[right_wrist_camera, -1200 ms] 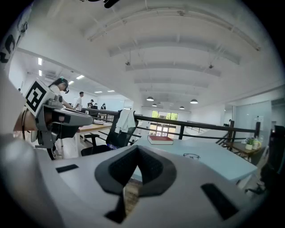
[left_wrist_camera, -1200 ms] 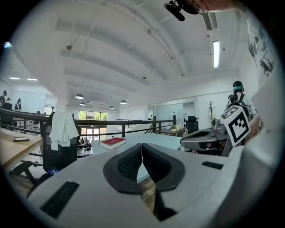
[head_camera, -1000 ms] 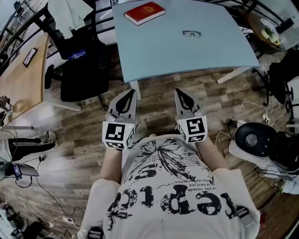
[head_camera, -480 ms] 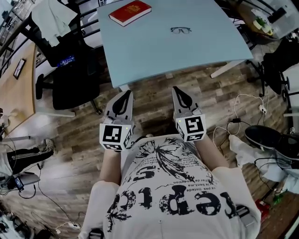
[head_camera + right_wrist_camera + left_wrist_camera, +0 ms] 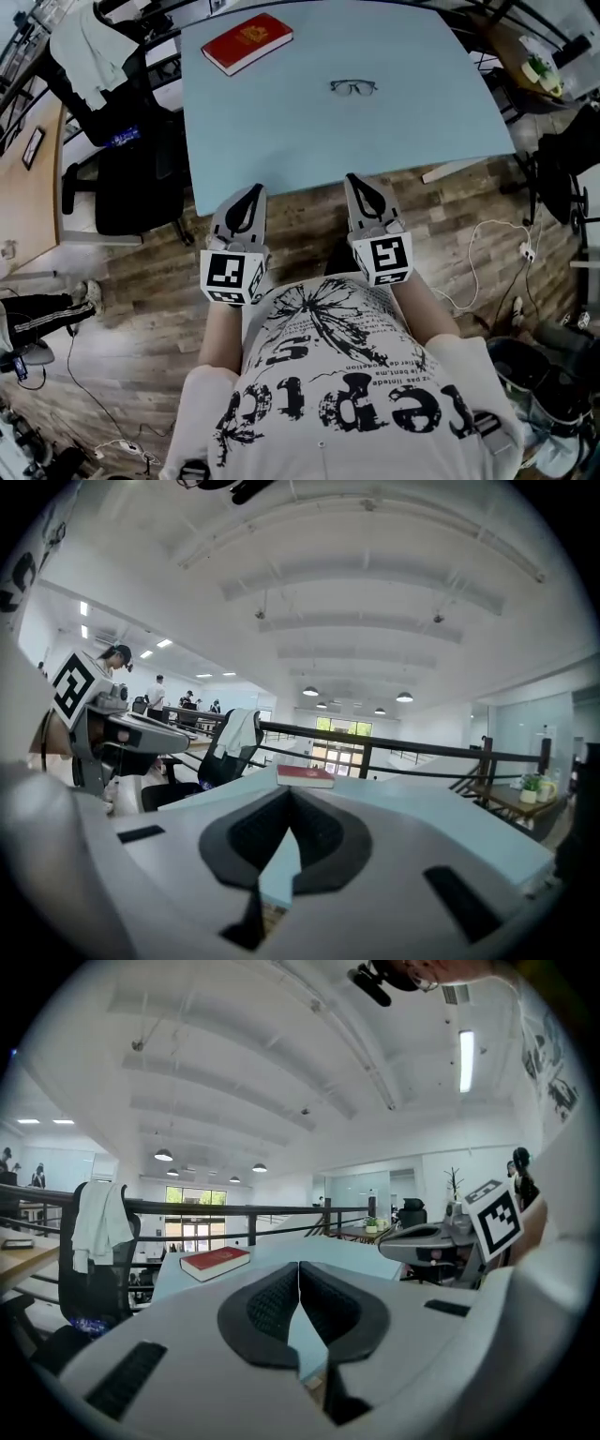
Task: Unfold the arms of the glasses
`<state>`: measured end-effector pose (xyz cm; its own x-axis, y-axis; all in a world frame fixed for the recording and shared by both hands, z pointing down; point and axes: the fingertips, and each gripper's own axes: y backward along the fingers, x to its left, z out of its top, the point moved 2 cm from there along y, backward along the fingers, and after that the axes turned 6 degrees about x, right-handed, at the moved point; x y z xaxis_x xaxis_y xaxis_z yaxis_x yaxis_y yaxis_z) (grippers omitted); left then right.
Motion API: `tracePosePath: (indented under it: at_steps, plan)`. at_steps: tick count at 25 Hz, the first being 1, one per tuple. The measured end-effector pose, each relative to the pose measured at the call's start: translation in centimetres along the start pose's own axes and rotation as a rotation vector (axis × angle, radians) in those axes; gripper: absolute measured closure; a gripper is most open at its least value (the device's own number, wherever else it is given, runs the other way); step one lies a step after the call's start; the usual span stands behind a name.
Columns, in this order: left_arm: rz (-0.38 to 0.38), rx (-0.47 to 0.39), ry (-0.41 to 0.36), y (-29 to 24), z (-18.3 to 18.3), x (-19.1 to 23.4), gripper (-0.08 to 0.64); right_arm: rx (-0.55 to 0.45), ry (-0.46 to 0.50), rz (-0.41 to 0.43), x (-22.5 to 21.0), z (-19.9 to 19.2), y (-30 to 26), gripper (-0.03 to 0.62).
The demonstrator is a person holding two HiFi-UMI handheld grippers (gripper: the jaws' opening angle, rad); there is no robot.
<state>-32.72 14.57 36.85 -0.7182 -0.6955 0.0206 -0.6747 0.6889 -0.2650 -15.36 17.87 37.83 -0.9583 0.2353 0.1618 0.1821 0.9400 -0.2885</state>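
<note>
So here's the setup: the glasses (image 5: 353, 87) are sitting on the pale blue tabletop (image 5: 309, 141), in its far half and a little right of the middle. Nothing is touching them. They're too small in the head view to say whether the arms are folded in or out.

There's a red book (image 5: 247, 41) on the same tabletop, up by its far left corner and well apart from the glasses.

Both grippers are down at the near edge of the tabletop, side by side and pointing at it. The left gripper (image 5: 254, 190) has its tip right about at that edge, toward the tabletop's left side. Its own view shows the dark pads pressed together at the tips with nothing between them. It's the same deal with the right gripper (image 5: 357, 180), which is nearer the middle of that near edge. Its jaws are closed on nothing, and you just see tabletop past them. Both are well short of the glasses.

Off the left side of the tabletop there's a black office chair (image 5: 131, 159) with a white garment (image 5: 89, 42) draped over its back. Below the near edge of the tabletop it's all wood floor (image 5: 141, 281).
</note>
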Motion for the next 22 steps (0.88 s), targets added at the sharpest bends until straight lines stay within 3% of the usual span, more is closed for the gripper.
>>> tracePosePath:
  at_steps: [11,17,22]
  plan:
    - [0.088,0.004,0.009,-19.7,6.6,-4.5,0.540,0.034,0.000,0.100,-21.5,0.1,-10.1,0.581]
    - [0.133,0.023,0.035,-28.5,8.3,-6.4,0.540,0.078,-0.029,0.188,-29.7,-1.6,-14.6,0.581]
    - [0.162,0.055,0.043,-32.6,8.3,-7.0,0.540,0.149,0.010,0.246,-33.4,-3.0,-18.0,0.581]
